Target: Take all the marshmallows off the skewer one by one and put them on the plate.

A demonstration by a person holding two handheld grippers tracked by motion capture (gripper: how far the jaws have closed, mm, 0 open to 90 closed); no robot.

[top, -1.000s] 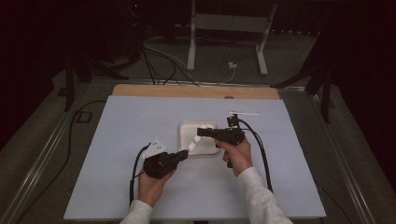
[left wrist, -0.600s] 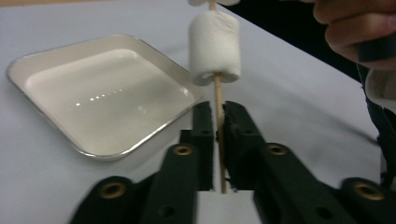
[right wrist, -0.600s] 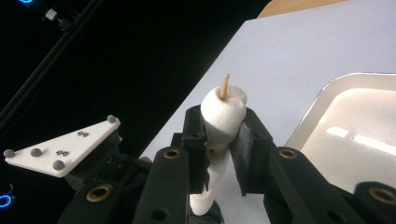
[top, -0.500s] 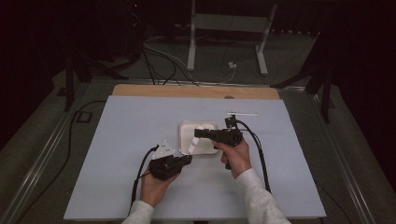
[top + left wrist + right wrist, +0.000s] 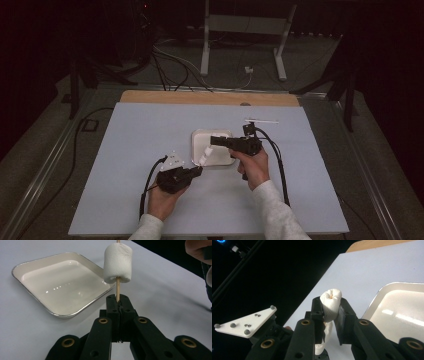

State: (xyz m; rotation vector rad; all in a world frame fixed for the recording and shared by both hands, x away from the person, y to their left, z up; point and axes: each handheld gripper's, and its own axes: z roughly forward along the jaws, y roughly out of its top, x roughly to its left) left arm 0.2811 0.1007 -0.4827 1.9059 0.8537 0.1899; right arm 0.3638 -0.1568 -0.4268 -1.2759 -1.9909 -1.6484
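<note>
A white sheet [image 5: 150, 140] is covering the table, with a wooden strip [image 5: 210, 97] showing along its far edge. Near the middle a square cream tray [image 5: 200, 140] with a metal rim is sitting flat and empty. A thin white stick-like piece [image 5: 261, 121] is lying just beyond the right gripper [image 5: 216, 141], apart from the tray.

The left gripper [image 5: 198, 171] is sitting low at the tray's near left corner, its jaws pressed together on a wooden skewer [image 5: 117, 291]. The skewer is rising from the jaws and carrying a marshmallow [image 5: 118, 263] a little above them, beside the tray's near corner in the left gripper view.

The right gripper is reaching in from the right over the tray, its jaws narrowed on a marshmallow [image 5: 331, 304] that is bulging out above them; whether this is the skewered one I cannot tell. The left gripper's grey plate [image 5: 245, 321] is showing low at the left of that view.

Two cables [image 5: 277, 160] are trailing back toward the person. Wide bare sheet is lying open to the left, right and far side, well clear of the edges
</note>
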